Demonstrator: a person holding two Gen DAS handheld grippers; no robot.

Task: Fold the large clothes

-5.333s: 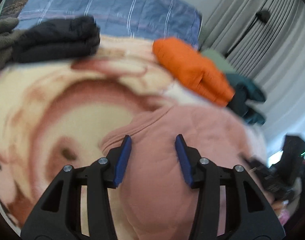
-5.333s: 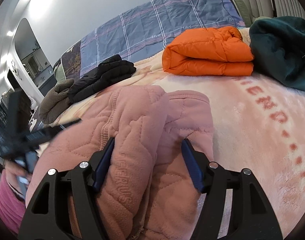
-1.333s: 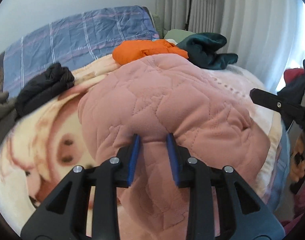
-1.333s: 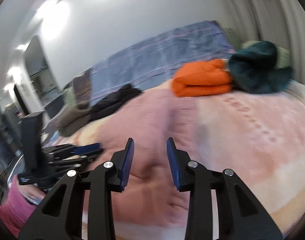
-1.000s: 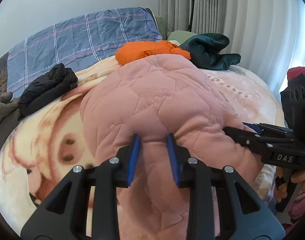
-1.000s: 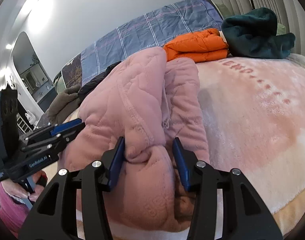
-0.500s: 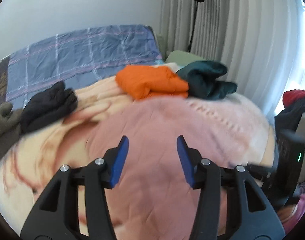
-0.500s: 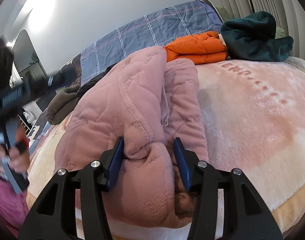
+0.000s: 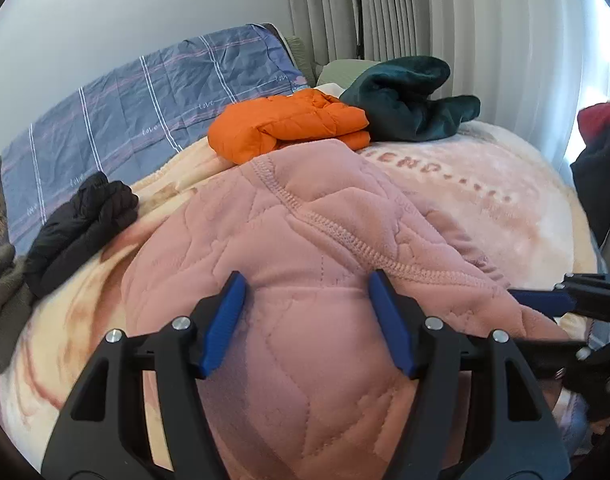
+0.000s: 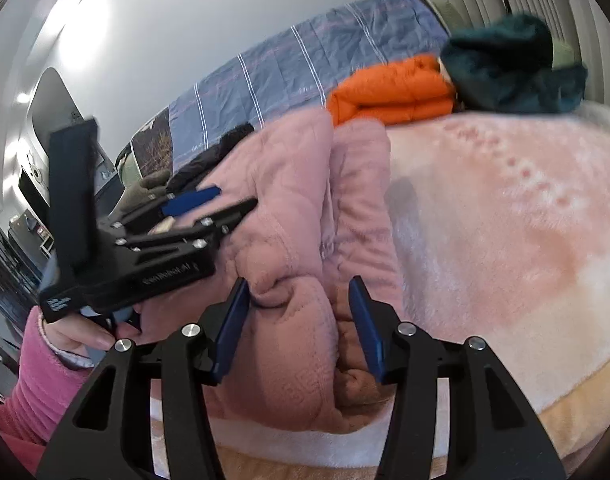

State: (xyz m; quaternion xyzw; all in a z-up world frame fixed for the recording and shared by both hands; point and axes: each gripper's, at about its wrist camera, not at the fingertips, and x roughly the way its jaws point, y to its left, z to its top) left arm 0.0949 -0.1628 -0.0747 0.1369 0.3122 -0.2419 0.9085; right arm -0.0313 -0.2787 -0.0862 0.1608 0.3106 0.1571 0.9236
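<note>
A pink quilted fleece jacket (image 9: 297,240) lies bunched in a folded heap on the bed's pink blanket (image 9: 485,200). My left gripper (image 9: 309,320) is open, jaws wide apart just above the jacket's near edge. My right gripper (image 10: 299,320) is open too, its jaws on either side of a thick roll of the jacket (image 10: 289,216) at the bed's front edge. The left gripper (image 10: 201,208) shows in the right wrist view, over the jacket's left side. The right gripper's fingers (image 9: 545,300) show at the right edge of the left wrist view.
A folded orange puffer jacket (image 9: 285,128) and a dark teal fleece (image 9: 409,100) lie at the far side of the bed. A black garment (image 9: 81,220) and an olive one (image 9: 1,296) lie at the left. A blue plaid cover (image 9: 145,104) is behind.
My left gripper let go of the jacket, lifted away and has come back down open over it. My right gripper has widened its jaws around the jacket roll.
</note>
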